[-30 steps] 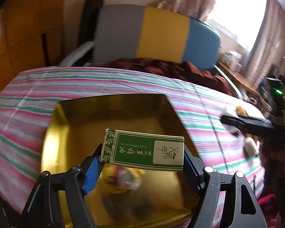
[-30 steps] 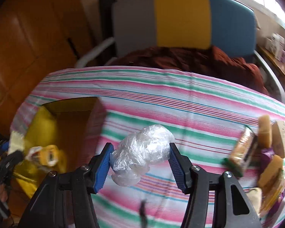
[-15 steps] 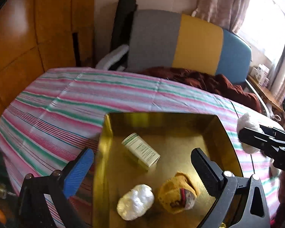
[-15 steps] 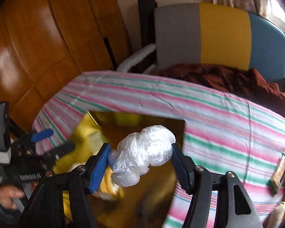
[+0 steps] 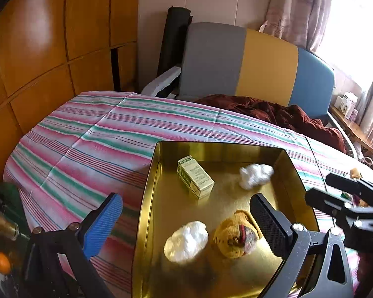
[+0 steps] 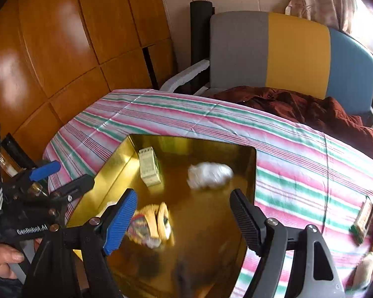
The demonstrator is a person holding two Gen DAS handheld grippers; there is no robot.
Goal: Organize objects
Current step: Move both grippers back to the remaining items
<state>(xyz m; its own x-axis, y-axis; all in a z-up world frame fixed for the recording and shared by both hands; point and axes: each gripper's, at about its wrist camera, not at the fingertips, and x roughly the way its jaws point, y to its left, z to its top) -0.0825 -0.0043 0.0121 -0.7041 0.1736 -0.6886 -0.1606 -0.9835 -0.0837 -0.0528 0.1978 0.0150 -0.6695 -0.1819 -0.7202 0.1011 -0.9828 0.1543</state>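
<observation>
"GenRobot.AI"-lettered left gripper (image 6: 64, 177) beside gold tray (image 6: 107, 173), jaws apart

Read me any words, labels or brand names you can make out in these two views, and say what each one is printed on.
"GenRobot.AI": white lettering on the black body of the left gripper, seen in the right wrist view.
Green and cream box in the gold tray: printed, but too small and blurred to read in either view.
Packets at the table's right edge: print unreadable.

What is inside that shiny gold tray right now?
The gold tray holds a small green-and-white box, two white plastic wads and a yellow knitted bundle. Its near corner is hidden behind the gripper fingers.
</observation>
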